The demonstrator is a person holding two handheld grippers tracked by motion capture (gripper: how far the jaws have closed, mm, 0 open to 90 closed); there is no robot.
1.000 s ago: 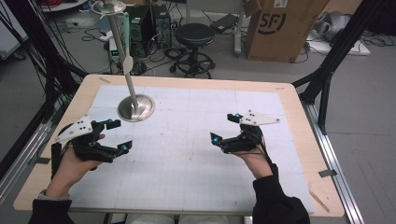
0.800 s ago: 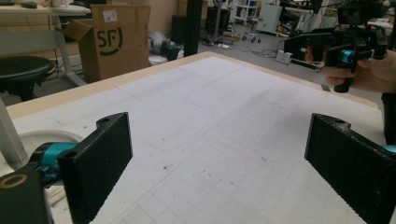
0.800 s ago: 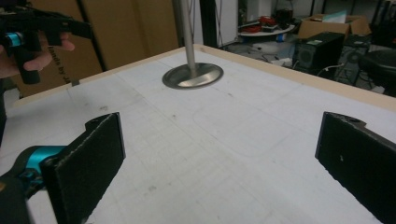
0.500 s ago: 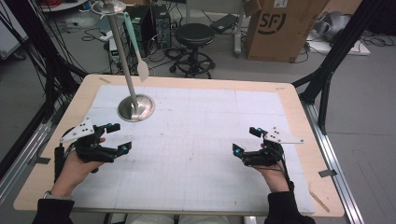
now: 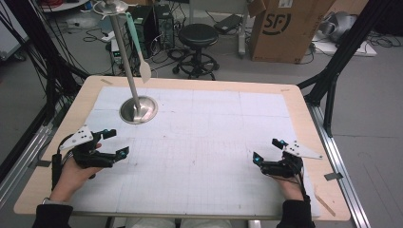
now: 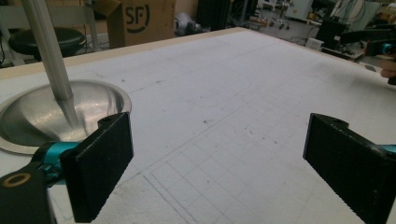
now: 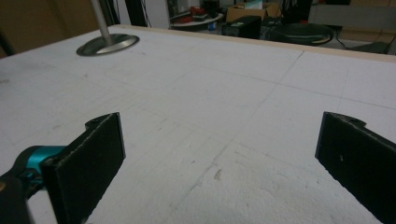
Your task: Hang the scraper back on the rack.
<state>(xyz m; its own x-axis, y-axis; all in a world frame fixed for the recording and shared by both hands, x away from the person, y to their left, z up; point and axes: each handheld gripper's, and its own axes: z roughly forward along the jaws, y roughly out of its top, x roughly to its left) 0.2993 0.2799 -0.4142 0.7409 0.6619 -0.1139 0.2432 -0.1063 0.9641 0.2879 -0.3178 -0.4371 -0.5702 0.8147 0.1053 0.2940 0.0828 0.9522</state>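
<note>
We see the left hand-held gripper [image 5: 115, 143] low over the near left part of the counter [image 5: 199, 85], its jaws spread wide with nothing between them. The metal stand [image 5: 138, 109], a round steel base with a slim upright pole, sits on the white gridded mat [image 5: 204, 133] at the far left, just beyond and slightly to the right of that hand-held gripper, near it but not touching. In the left gripper view the stand's base [image 6: 51, 112] lies just behind the left jaw. A pale spatula [image 5: 138, 47] hangs from the top of the pole. The right hand-held gripper [image 5: 267, 149] rests at the near right, jaws likewise wide and empty, well apart from the stand, which appears far off [image 7: 107, 44] in the right gripper view. A cardboard box [image 5: 285, 28] and a black stool [image 5: 198, 35] stand on the floor beyond the counter.
</note>
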